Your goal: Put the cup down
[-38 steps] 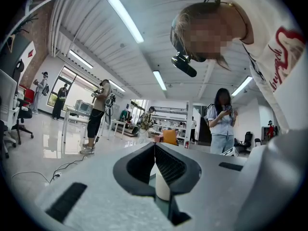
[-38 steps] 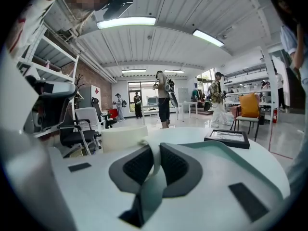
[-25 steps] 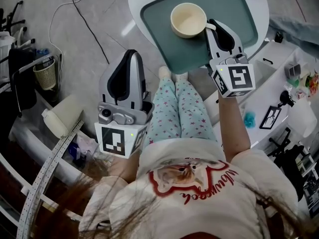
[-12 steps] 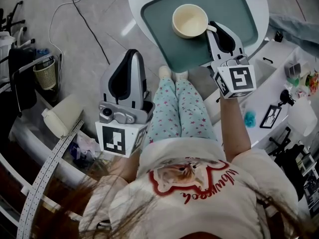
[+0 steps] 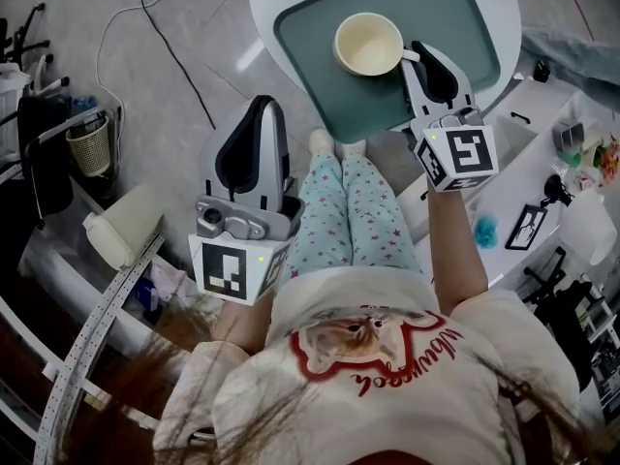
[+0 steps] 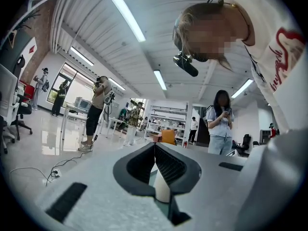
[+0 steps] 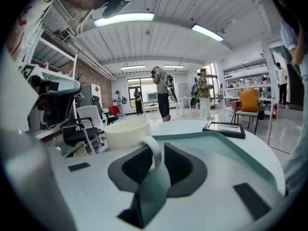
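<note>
**A:** Grippers first. What is the nearer one doing?

**B:** The left gripper (image 5: 266, 107) hangs beside the person's star-print trouser legs (image 5: 334, 211), over the floor (image 5: 194, 27) and well apart from the table. Its jaws are pressed together at the tips, with nothing between them.

**A:** And the other?

**B:** The right gripper (image 5: 415, 50) reaches in over the near edge of the teal tray (image 5: 465, 17). Its jaws stand slightly spread on either side of the cup's handle (image 7: 155, 150). A thin strip of tray shows between the handle and one pad, so nothing is pinched.

**A:** Where is the cup itself?

**B:** The cup (image 5: 368, 43) stands upright on the tray, left of its middle. It is cream and empty, with the handle pointing back between those jaws.

**A:** What carries the tray?

**B:** A round white table (image 5: 262, 0). The tray covers most of it.

**A:** Anything beyond?

**B:** A black picture frame (image 7: 226, 127) lies flat on the table just past the tray's far edge. Farther off, people (image 7: 161, 93) stand in a bright open room.
</note>
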Demonstrator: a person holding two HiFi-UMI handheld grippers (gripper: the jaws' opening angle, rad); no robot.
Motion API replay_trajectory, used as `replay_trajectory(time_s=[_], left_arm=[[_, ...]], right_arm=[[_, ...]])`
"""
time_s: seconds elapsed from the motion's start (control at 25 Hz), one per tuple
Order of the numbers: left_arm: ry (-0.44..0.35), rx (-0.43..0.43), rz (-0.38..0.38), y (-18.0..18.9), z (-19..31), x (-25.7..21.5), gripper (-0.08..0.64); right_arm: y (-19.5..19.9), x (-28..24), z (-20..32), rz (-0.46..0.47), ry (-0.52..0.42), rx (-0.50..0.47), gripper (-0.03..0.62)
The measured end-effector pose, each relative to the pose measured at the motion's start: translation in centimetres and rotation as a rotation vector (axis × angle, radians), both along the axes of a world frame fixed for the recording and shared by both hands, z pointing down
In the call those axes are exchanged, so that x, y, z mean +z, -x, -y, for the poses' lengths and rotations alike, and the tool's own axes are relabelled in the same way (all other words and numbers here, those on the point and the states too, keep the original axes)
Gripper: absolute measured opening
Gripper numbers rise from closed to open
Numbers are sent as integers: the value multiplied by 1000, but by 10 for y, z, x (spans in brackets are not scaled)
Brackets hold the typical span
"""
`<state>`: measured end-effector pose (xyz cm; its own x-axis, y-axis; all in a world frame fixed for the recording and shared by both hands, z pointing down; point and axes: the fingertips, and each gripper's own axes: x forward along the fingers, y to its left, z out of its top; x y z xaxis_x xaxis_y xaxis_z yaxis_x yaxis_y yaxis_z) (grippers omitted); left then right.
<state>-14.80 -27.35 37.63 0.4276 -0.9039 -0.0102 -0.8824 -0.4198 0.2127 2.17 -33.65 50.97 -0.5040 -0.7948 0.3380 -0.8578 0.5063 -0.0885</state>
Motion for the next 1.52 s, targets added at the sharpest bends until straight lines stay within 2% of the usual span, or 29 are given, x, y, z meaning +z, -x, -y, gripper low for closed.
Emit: replay_trajectory(time_s=[0.24, 0.56, 0.92, 1.32, 1.52], left_arm=[[-1, 5, 0, -2, 0, 2, 14], [8, 24, 4, -6, -1, 9, 14], [8, 37, 5, -12, -5, 7, 14], [-2, 43, 15, -17, -6, 7, 14], [-8, 50, 17, -23, -6, 3, 14]], right_arm=[[-3, 1, -1, -16, -7, 28, 54], [-2, 0, -7, 14, 22, 17, 54], [-7, -4, -16, 31, 10, 27, 54], [-9, -7, -31, 41, 25, -5, 54], [-9, -20, -34, 45, -4, -14, 54]])
